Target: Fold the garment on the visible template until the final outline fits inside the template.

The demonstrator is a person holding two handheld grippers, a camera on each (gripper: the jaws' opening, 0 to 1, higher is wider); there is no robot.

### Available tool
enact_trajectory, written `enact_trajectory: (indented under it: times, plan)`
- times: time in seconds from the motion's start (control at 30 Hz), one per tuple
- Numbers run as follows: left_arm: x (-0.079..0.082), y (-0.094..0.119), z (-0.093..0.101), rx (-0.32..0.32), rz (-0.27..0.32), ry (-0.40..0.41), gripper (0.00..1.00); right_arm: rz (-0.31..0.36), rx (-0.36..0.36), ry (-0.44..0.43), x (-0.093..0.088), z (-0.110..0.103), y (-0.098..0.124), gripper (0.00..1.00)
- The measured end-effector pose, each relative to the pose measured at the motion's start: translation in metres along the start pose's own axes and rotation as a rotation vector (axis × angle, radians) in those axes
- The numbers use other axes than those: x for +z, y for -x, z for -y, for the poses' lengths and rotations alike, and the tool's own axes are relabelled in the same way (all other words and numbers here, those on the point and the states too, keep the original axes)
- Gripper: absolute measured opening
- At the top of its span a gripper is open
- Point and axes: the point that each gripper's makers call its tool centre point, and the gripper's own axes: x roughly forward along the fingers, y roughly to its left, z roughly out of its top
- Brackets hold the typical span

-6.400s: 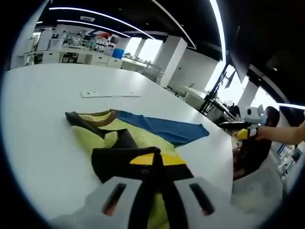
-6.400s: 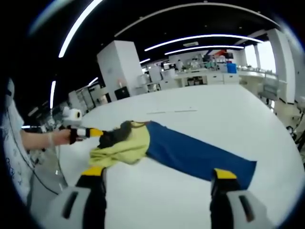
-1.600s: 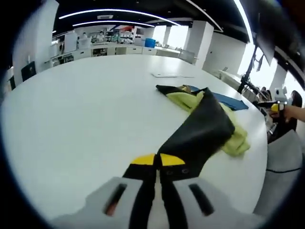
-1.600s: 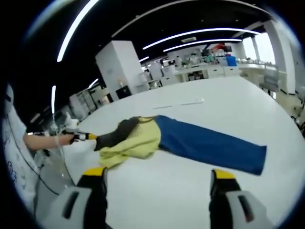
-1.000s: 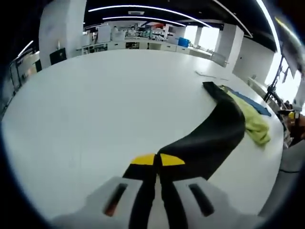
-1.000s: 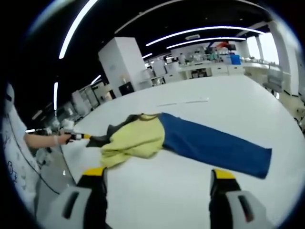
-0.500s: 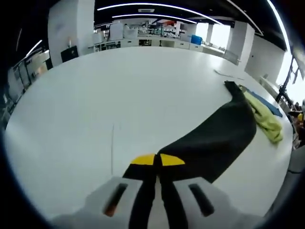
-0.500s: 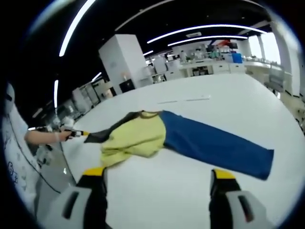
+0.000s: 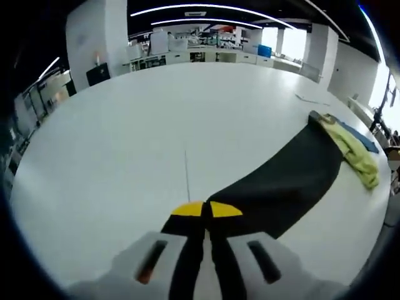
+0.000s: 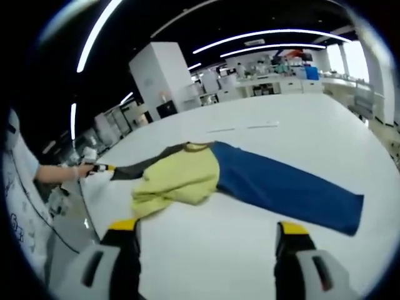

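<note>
The garment lies on the white table [image 9: 112, 137], with a yellow body [image 10: 178, 175], a long blue sleeve [image 10: 287, 190] and a black sleeve [image 9: 281, 181]. My left gripper [image 9: 201, 209] is shut on the black sleeve's end, which runs stretched from the jaws up to the yellow body [image 9: 353, 150]. In the right gripper view the left gripper [image 10: 105, 167], held by a hand [image 10: 56, 173], pulls the black sleeve [image 10: 134, 167] out to the left. My right gripper [image 10: 207, 228] hovers open in front of the garment, holding nothing. A thin template line [image 9: 187, 176] marks the table just ahead of the left jaws.
Another thin marking [image 10: 247, 127] lies on the table beyond the garment. The table's edge [image 10: 87, 215] curves near the left gripper. Lab benches and shelves [image 9: 194, 53] stand far behind. White table surface [image 10: 219, 250] lies between the right jaws and the garment.
The left gripper has drawn the black sleeve farther out from the yellow body, so it lies longer and straighter. The right gripper stays open, almost still.
</note>
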Motion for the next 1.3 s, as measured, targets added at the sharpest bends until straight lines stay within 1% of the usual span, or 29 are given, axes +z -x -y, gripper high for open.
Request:
enact_trajectory:
  times: [0.03, 0.1, 0.13, 0.2, 0.23, 0.3, 0.37, 0.4, 0.47, 0.53, 0.6, 0.73, 0.77, 0.87, 0.97, 1.03, 1.07, 1.1, 1.13, 1.17, 1.23, 1.3]
  plan:
    - [0.0, -0.001, 0.0, 0.006, -0.006, 0.005, 0.0, -0.003, 0.001, 0.0, -0.001, -0.001, -0.001, 0.9]
    - [0.001, -0.006, -0.003, 0.01, -0.019, -0.01, 0.0, -0.011, 0.001, 0.004, -0.002, -0.005, -0.002, 0.9]
    - [-0.003, -0.006, -0.007, 0.03, -0.048, -0.002, 0.0, -0.011, 0.001, 0.006, -0.001, -0.006, -0.003, 0.9]
    - [-0.002, -0.006, -0.009, 0.034, -0.045, -0.001, 0.0, -0.012, 0.002, 0.005, -0.001, -0.006, -0.003, 0.9]
    - [0.003, -0.013, -0.016, 0.039, -0.048, 0.002, 0.0, -0.01, 0.001, 0.006, 0.0, -0.005, -0.002, 0.9]
    - [0.005, -0.015, -0.02, 0.051, -0.053, 0.007, 0.0, -0.011, 0.0, 0.001, -0.001, -0.002, -0.002, 0.9]
    - [0.011, -0.023, -0.027, 0.056, -0.057, 0.001, 0.0, -0.015, -0.003, 0.0, -0.002, -0.001, -0.002, 0.9]
    - [0.011, -0.025, -0.031, 0.063, -0.061, -0.013, 0.0, -0.015, -0.003, 0.001, -0.002, -0.001, -0.002, 0.9]
    - [0.008, -0.028, -0.038, 0.075, -0.074, -0.01, 0.0, -0.016, -0.002, -0.002, -0.002, -0.002, -0.002, 0.9]
    - [0.012, -0.034, -0.04, 0.078, -0.08, -0.006, 0.0, -0.017, -0.004, -0.005, -0.003, 0.0, -0.002, 0.9]
    - [0.009, -0.032, -0.04, 0.092, -0.089, -0.006, 0.0, -0.017, -0.006, -0.01, -0.005, 0.001, -0.001, 0.9]
    - [0.005, -0.034, -0.045, 0.09, -0.102, -0.006, 0.0, -0.025, -0.007, -0.016, -0.009, -0.001, -0.003, 0.9]
    - [0.008, -0.035, -0.04, 0.088, -0.101, -0.005, 0.0, -0.027, -0.007, -0.018, -0.01, -0.002, -0.003, 0.9]
    - [0.005, -0.035, -0.039, 0.088, -0.103, -0.018, 0.0, -0.031, -0.008, -0.021, -0.012, -0.001, -0.003, 0.9]
    - [0.006, -0.035, -0.039, 0.084, -0.099, -0.027, 0.0, -0.028, -0.005, -0.025, -0.011, -0.005, -0.005, 0.9]
    - [0.007, -0.033, -0.037, 0.086, -0.087, -0.035, 0.0, -0.027, -0.002, -0.021, -0.01, -0.003, -0.006, 0.9]
    - [0.013, -0.032, -0.035, 0.077, -0.052, -0.05, 0.0, -0.028, 0.001, -0.019, -0.01, -0.003, -0.006, 0.9]
    - [0.016, -0.032, -0.035, 0.069, -0.037, -0.054, 0.0, -0.029, 0.001, -0.019, -0.01, -0.003, -0.007, 0.9]
    - [0.017, -0.029, -0.036, 0.071, -0.042, -0.049, 0.0, -0.028, 0.001, -0.016, -0.01, -0.003, -0.007, 0.9]
    - [0.02, -0.027, -0.034, 0.063, -0.031, -0.057, 0.03, -0.026, 0.003, -0.015, -0.009, -0.003, -0.007, 0.9]
    - [0.026, -0.026, -0.028, 0.026, 0.015, -0.066, 0.1, -0.022, 0.003, -0.017, -0.008, -0.005, -0.008, 0.9]
    - [0.029, -0.025, -0.025, 0.009, 0.032, -0.077, 0.2, -0.019, 0.005, -0.017, -0.008, -0.006, -0.009, 0.9]
